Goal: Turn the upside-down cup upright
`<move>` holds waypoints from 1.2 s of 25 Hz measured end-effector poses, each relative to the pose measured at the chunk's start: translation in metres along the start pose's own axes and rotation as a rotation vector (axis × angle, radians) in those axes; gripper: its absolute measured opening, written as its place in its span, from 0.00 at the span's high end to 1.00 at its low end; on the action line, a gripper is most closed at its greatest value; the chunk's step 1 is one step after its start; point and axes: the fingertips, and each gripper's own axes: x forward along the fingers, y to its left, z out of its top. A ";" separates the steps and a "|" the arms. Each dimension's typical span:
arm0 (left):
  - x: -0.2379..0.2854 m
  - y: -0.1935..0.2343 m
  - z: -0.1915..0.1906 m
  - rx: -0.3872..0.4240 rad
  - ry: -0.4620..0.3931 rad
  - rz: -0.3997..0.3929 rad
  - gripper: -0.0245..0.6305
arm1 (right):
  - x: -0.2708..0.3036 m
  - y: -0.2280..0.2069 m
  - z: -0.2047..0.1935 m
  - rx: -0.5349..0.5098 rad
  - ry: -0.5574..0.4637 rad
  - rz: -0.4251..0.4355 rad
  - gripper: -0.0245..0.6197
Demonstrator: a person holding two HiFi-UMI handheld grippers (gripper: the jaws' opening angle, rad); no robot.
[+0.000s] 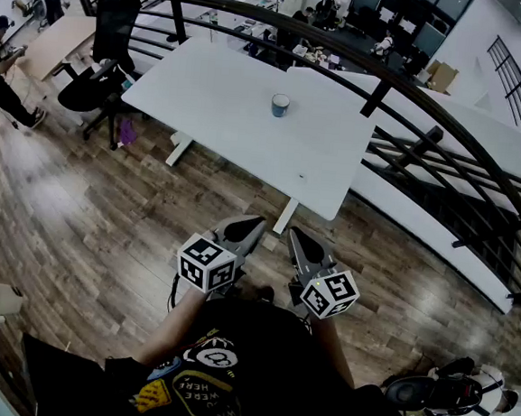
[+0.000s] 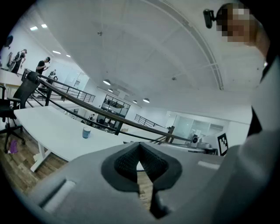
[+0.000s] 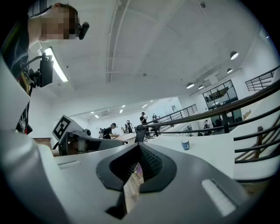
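Note:
A small blue cup [image 1: 279, 105] stands near the middle of the white table [image 1: 224, 109], and I cannot tell which way up it is. It also shows far off as the cup [image 2: 86, 132] in the left gripper view and the cup [image 3: 185, 144] in the right gripper view. My left gripper [image 1: 250, 224] and right gripper [image 1: 297, 237] are held close to the person's body over the wood floor, well short of the table. Both are shut with nothing between their jaws.
A curved black railing [image 1: 407, 89] runs behind the table, with a second white table [image 1: 485, 132] past it. A black office chair [image 1: 106, 53] stands at the table's left end. People sit and stand at desks at the far left.

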 end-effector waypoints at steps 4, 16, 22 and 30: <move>0.003 0.009 0.000 -0.033 -0.004 0.011 0.97 | 0.002 -0.006 -0.001 -0.010 0.002 -0.015 0.96; 0.014 -0.016 0.013 -0.156 -0.023 -0.271 0.97 | 0.019 -0.007 -0.006 -0.033 0.032 -0.024 0.96; 0.007 0.002 0.005 -0.136 0.023 -0.234 0.97 | 0.035 0.004 0.013 0.060 -0.096 0.030 0.96; -0.002 0.051 0.012 -0.284 0.031 -0.285 0.97 | 0.081 0.026 0.003 0.030 -0.081 0.033 0.96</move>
